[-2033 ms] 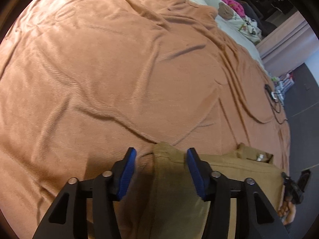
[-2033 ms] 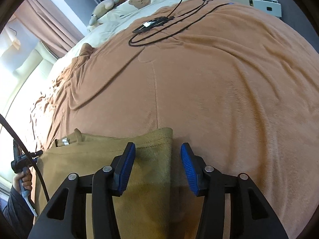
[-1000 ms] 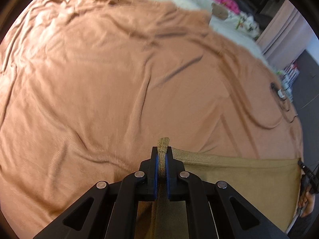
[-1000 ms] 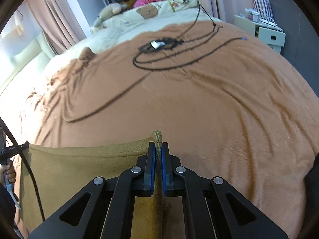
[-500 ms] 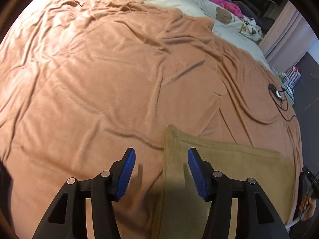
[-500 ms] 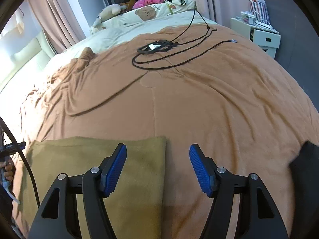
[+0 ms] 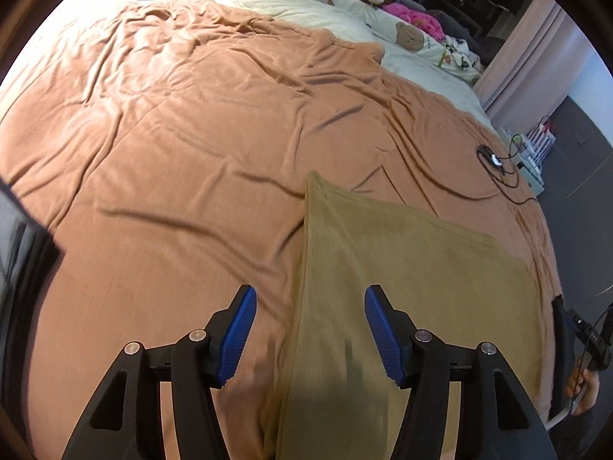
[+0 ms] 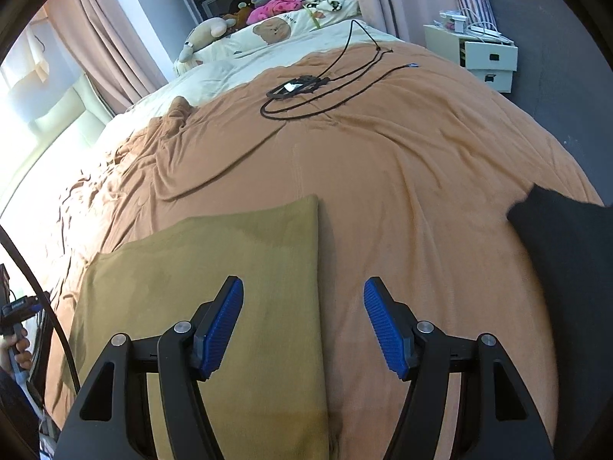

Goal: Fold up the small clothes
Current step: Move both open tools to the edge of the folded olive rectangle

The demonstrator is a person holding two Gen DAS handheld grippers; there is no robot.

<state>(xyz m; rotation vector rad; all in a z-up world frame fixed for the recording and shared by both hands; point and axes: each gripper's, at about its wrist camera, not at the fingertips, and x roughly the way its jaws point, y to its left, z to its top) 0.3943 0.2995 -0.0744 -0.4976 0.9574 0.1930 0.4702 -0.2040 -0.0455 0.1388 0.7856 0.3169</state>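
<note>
An olive-tan garment (image 7: pixel 402 268) lies flat and folded on the orange-brown bed blanket (image 7: pixel 172 134). It also shows in the right wrist view (image 8: pixel 214 287). My left gripper (image 7: pixel 309 326) is open and empty, raised above the garment's left edge. My right gripper (image 8: pixel 302 318) is open and empty, raised above the garment's right edge. Neither gripper touches the cloth.
A black cable with a small device (image 8: pixel 302 92) lies on the blanket further back. A dark cloth (image 8: pixel 567 253) lies at the right. Pillows and soft toys (image 8: pixel 276 23) are at the bed head. A white drawer unit (image 8: pixel 482 53) stands beside the bed.
Both grippers were shut on the garment's far edge a second ago. They have let go, opened wide and drawn back and upward. The garment now lies flat, folded over.
</note>
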